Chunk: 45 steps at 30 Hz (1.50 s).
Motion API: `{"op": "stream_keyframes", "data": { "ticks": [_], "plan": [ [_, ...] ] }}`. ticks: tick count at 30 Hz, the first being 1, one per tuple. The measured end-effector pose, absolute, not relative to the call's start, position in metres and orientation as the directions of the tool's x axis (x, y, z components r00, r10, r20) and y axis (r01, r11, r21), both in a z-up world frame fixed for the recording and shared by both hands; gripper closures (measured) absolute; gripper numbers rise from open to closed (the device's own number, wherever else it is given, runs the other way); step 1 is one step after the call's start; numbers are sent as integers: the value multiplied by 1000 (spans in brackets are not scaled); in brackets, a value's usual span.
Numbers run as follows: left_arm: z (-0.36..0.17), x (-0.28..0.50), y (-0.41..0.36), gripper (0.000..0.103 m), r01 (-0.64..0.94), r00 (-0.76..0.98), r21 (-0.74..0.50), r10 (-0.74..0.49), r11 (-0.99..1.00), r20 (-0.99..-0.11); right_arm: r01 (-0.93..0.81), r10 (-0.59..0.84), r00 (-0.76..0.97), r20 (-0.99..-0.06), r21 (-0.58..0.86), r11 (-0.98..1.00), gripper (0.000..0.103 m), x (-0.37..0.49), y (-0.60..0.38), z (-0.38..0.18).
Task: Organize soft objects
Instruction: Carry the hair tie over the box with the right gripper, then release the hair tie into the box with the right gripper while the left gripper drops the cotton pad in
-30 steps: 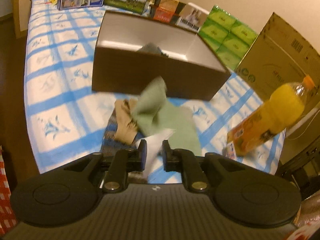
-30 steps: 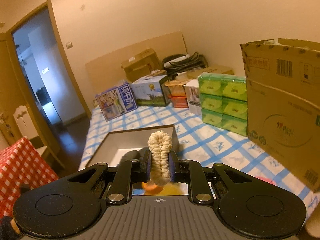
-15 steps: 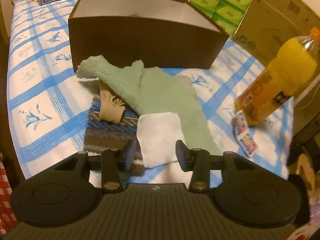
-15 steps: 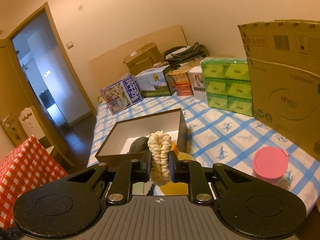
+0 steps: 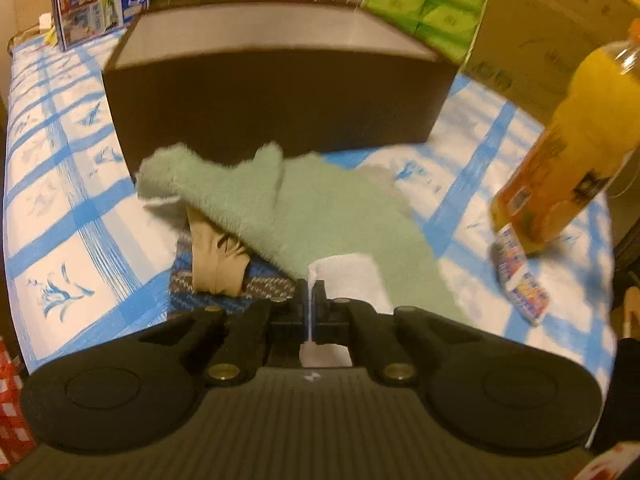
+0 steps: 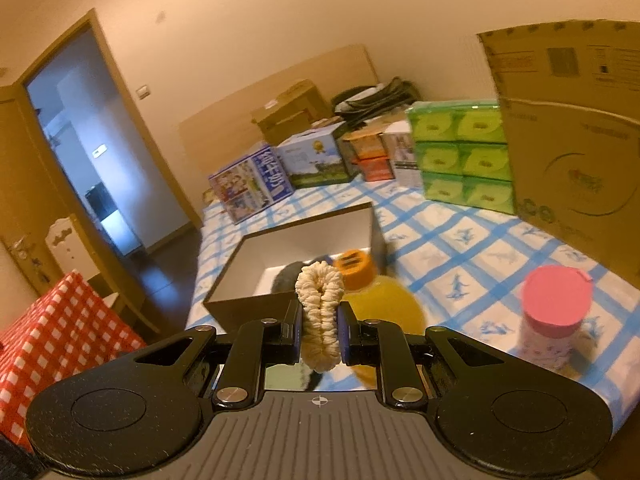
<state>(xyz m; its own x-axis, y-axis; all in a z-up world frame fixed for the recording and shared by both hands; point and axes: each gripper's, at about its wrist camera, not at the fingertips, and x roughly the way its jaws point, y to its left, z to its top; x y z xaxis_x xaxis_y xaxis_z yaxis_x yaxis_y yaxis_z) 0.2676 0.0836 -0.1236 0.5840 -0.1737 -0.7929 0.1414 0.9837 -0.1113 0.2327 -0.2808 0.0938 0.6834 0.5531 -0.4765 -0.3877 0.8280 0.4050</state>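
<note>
A white cloth [image 5: 352,276] lies at the near end of a pile on the blue-checked tablecloth [image 5: 76,208]. My left gripper [image 5: 309,286] is shut on its left edge; a thin white strip shows between the pads. Behind it a green towel [image 5: 320,216] drapes over a tan fabric piece [image 5: 216,264] and a blue-brown knit [image 5: 228,294]. An open dark brown box [image 5: 272,104] stands past the pile. My right gripper [image 6: 320,314] is shut on a cream scrunchie [image 6: 319,280], held above the near side of the box [image 6: 248,306]. A dark soft item [image 6: 290,276] lies inside.
An orange juice bottle [image 5: 568,148] and a small colourful packet [image 5: 520,280] stand right of the pile. A pink-lidded jar [image 6: 554,312] is at the right. Green tissue packs [image 6: 464,156], a large carton [image 6: 572,160] and printed boxes [image 6: 252,186] line the far edge.
The left gripper sank toward the pile, opened wide, then shut on the white cloth's edge. The green towel settled flat. The right gripper, still holding the scrunchie, drifted; the pink jar came into view.
</note>
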Motion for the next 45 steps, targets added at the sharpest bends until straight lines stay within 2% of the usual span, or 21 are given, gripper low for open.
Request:
{"op": "stream_keyframes", "data": {
  "ticks": [10,17,23,29,31,32,33,36,40,45],
  "plan": [
    [-45,246,112,103,143,715,-180,-228,973,-661,-491,625,630,-461,388,780,85,260,-208,82],
    [18,267,135,103,125,813,-181,-205,976,-546,-465,580,645,-497,347,815,85,309,-152,63],
    [40,314,142,103,103,848,-143,-162,984,-504,-427,545,661,-515,340,838,85,367,-115,41],
    [38,373,151,103,61,848,-138,-124,989,-515,-355,502,682,-532,359,863,85,434,-98,17],
    [34,391,153,102,46,845,-139,-113,989,-523,-326,490,705,-512,379,866,71,454,-96,10],
    [33,401,153,102,44,842,-144,-115,989,-527,-314,478,721,-502,378,871,50,462,-96,8],
    [31,409,154,95,37,840,-149,-111,988,-530,-290,453,743,-492,373,881,35,469,-95,5],
    [25,437,156,79,28,830,-165,-115,986,-546,-266,437,762,-478,384,884,32,485,-95,0],
    [13,457,161,78,-9,806,-196,-109,981,-582,-261,444,746,-497,396,881,32,484,-95,-3],
    [4,445,165,74,-32,786,-214,-108,976,-609,-306,426,726,-540,302,903,32,450,-82,-7]
  ]
}}
